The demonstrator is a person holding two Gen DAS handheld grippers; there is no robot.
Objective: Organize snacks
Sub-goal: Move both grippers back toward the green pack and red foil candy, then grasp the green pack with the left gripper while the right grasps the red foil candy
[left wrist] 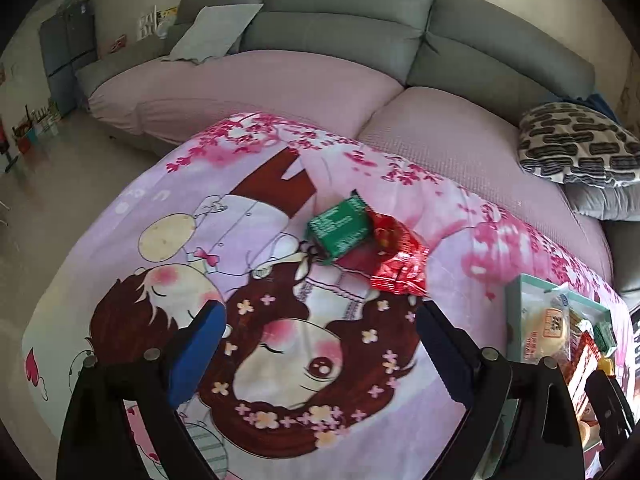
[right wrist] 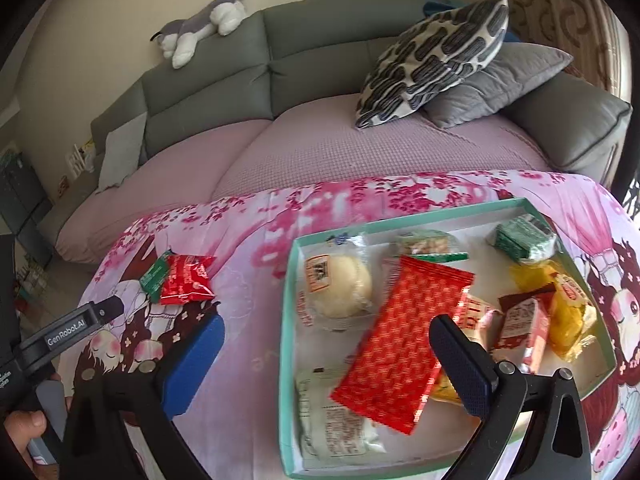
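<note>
Two small snack packets lie touching on the cartoon blanket: a green one [left wrist: 338, 232] [right wrist: 154, 274] and a red one [left wrist: 396, 256] [right wrist: 186, 280]. My left gripper [left wrist: 318, 308] hangs open just short of them, with nothing between its fingers. A teal-rimmed tray [right wrist: 288, 320] [left wrist: 514, 300] holds several wrapped snacks, among them a big red packet [right wrist: 400, 340], a bun in clear wrap [right wrist: 340, 288] and a green packet [right wrist: 520, 240]. My right gripper [right wrist: 326, 320] stands open over the tray's left side. The big red packet lies below its fingers, untouched by the pads.
The blanket [left wrist: 120, 248] covers a low surface in front of a grey sofa [left wrist: 340, 20] with pink seat covers. A patterned cushion [right wrist: 436, 56] and a grey one lie at the sofa's right end. In the right wrist view the left gripper's finger [right wrist: 100, 312] and a hand [right wrist: 24, 424] show.
</note>
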